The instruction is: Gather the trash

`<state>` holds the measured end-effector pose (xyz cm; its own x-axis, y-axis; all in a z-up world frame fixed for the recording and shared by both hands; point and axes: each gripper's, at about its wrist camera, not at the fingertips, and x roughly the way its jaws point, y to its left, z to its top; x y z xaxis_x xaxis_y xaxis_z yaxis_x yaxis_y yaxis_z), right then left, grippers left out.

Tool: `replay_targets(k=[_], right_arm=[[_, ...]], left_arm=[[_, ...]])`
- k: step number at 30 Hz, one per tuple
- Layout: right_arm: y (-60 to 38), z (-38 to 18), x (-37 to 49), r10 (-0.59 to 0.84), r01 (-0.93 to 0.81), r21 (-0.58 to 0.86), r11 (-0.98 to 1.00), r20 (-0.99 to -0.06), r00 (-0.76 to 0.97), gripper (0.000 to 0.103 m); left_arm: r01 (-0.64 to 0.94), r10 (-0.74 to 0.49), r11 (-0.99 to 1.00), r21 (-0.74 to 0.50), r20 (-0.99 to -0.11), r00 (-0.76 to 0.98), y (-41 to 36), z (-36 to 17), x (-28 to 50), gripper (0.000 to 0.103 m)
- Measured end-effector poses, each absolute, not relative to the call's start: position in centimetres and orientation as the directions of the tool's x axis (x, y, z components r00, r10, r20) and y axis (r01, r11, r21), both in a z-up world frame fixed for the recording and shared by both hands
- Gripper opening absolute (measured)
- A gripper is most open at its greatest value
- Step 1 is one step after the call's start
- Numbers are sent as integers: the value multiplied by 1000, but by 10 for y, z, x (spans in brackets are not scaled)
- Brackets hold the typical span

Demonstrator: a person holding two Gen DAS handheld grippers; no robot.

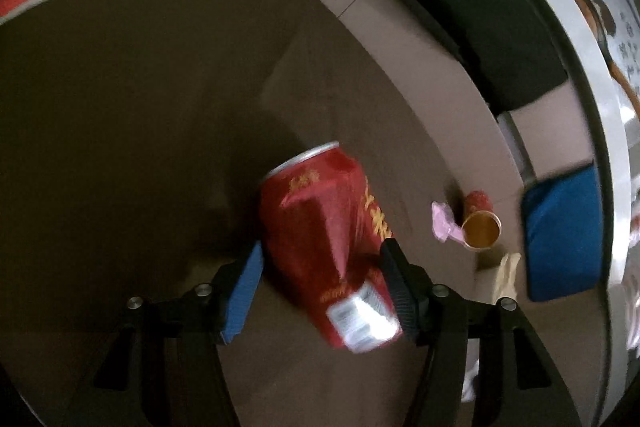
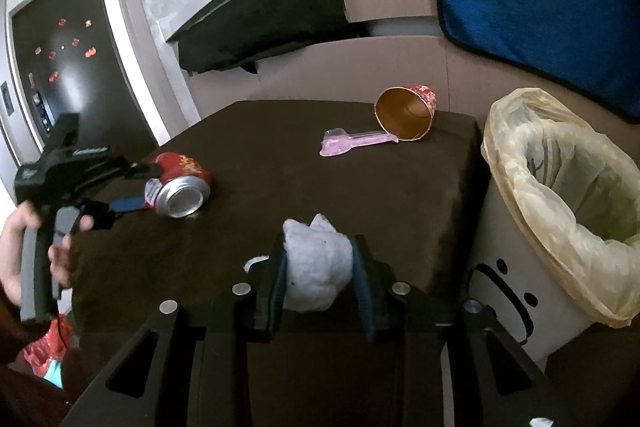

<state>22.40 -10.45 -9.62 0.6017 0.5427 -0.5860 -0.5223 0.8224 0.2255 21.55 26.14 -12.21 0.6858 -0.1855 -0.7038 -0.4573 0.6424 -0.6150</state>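
Observation:
My left gripper (image 1: 322, 267) is shut on a dented red drink can (image 1: 328, 227), held above the dark brown table (image 1: 120, 107). The can (image 2: 180, 187) and the left gripper (image 2: 136, 187) also show at the left of the right wrist view. My right gripper (image 2: 318, 267) is shut on a crumpled white tissue (image 2: 316, 263) above the table (image 2: 360, 195). A tipped red paper cup (image 2: 408, 111) with a gold inside and a pink wrapped spoon (image 2: 352, 142) lie at the table's far side. They also show in the left wrist view: cup (image 1: 482, 223), spoon (image 1: 444, 223).
A white bin (image 2: 516, 307) with a yellowish liner (image 2: 560, 195) and a drawn face stands right of the table. A blue cloth (image 2: 532, 7) and a black cloth (image 2: 260, 35) hang on cardboard walls behind. A red wrapper (image 2: 48, 347) lies at lower left.

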Motion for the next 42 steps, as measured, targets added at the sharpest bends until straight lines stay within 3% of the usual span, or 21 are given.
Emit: replay_targets(k=[7,15,20,27,32,42], right_arm=[[-93,-101,237,533,-531,203,823,-602,595,30],[-96,-85,251,529,-531,188,826,-584,616,30],[-106,-71,263,505,-509,165,845,-558,659,30],[-137,-45,285,490,-461,188,867,-493,719,30],[-154,-40,289,477,-439,199,876,-482,735,30],[-217,5,275,350,-325,132,937,-389,852,30]], left_arm=[[-467,-200,662,-586,-738,644,260,-125,254,57],[-308,-180,816,-490,-721,669,219,-103,277,54],[-192,-89,919,-345,-653,752,178,-71,275,54],[-70,13,993,-96,-492,871,111,-35,264,53],[-18,-26,996,-88,-476,879,86,-23,269,53],[155,-166,986,-61,-351,922,4,32,270,53]])
